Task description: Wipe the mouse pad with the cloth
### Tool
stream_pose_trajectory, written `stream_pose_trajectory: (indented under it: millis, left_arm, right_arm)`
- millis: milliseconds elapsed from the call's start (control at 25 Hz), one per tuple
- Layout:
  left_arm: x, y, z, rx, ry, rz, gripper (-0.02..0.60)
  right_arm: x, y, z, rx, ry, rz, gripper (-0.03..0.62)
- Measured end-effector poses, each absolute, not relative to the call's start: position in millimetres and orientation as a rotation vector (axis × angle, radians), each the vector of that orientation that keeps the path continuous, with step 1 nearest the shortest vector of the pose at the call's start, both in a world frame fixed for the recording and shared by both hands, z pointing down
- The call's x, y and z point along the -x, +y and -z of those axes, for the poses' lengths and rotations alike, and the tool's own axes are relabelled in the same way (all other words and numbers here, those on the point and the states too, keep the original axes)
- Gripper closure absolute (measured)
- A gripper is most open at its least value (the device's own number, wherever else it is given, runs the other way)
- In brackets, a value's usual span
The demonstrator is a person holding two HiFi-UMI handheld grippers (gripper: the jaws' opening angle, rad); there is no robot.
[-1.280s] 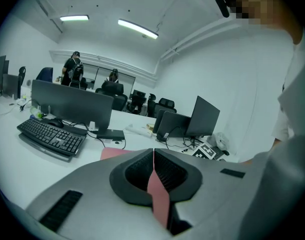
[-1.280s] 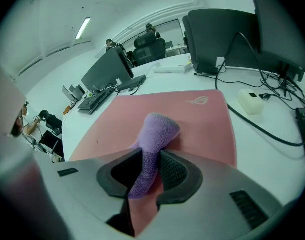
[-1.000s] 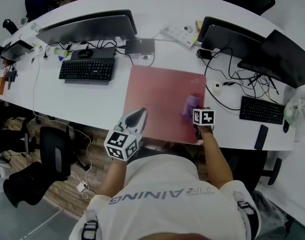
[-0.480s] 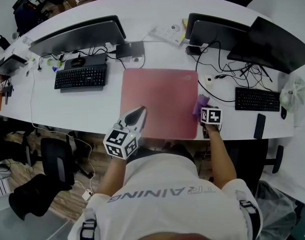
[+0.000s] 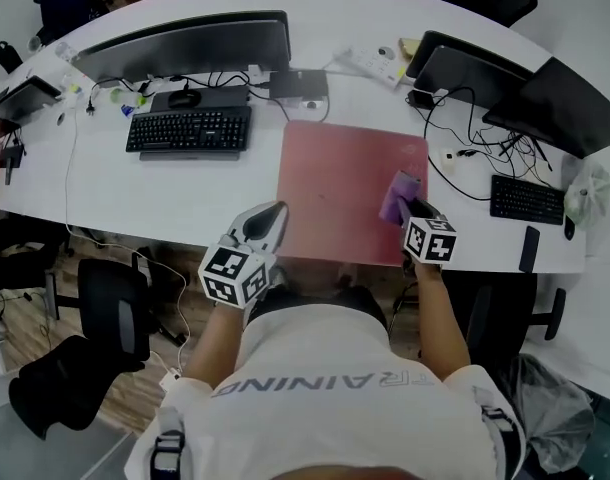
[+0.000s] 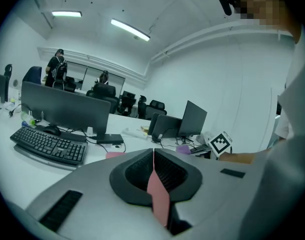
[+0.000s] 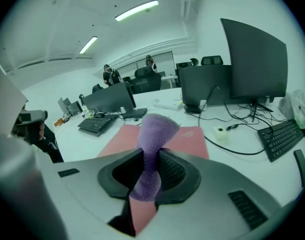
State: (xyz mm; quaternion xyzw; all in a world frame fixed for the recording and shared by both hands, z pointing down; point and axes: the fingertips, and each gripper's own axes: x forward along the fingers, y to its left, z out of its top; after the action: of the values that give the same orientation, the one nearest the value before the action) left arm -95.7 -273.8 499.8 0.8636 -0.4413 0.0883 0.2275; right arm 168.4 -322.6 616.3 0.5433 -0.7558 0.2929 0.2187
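The red mouse pad (image 5: 335,183) lies on the white desk (image 5: 165,193), in front of the person. My right gripper (image 5: 411,215) is shut on the purple cloth (image 5: 397,198), which rests on the pad's right part, near its right edge. In the right gripper view the cloth (image 7: 153,134) stands pinched between the jaws, with the pad (image 7: 190,135) beyond it. My left gripper (image 5: 272,215) is shut and empty at the pad's near left corner. In the left gripper view (image 6: 153,156) a strip of pink pad shows below the jaws.
A black keyboard (image 5: 190,131) and a monitor (image 5: 185,43) stand left of the pad. Behind it are a power strip (image 5: 370,63) and a small black box (image 5: 298,83). More monitors (image 5: 570,108), tangled cables (image 5: 485,153), a second keyboard (image 5: 525,200) and a phone (image 5: 530,248) crowd the right.
The right gripper slid the cloth out to the pad's right edge, then back a little onto the pad. The left gripper stayed at the pad's near left corner.
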Motion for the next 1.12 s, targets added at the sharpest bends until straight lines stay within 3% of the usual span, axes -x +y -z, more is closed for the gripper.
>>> stream_pose_trajectory:
  millis: [360, 600, 800, 1120]
  left_arm:
    - [203.2, -240.7, -505.3, -2.343, -1.256, -0.19, 0.548]
    - [246.1, -223.3, -516.5, -2.309, -1.267, -0.164, 0.548]
    - [259.8, -219.6, -526.0, -2.297, -1.259, -0.174, 0.548]
    - [233.4, -230.4, -523.2, -2.303, -1.256, -0.199, 0.548]
  right_arm:
    - [34.0, -288.2, -614.9, -1.15, -2.241, -0.83, 0.495]
    - [120.1, -261.2, -656.2, -0.99, -2.211, -0.876, 0.494]
    - [151.3, -250.0, -697.7, -0.916, -2.137, -0.846, 0.494]
    - [124.8, -250.0, -731.2, -0.932, -2.065, -0.888, 0.494]
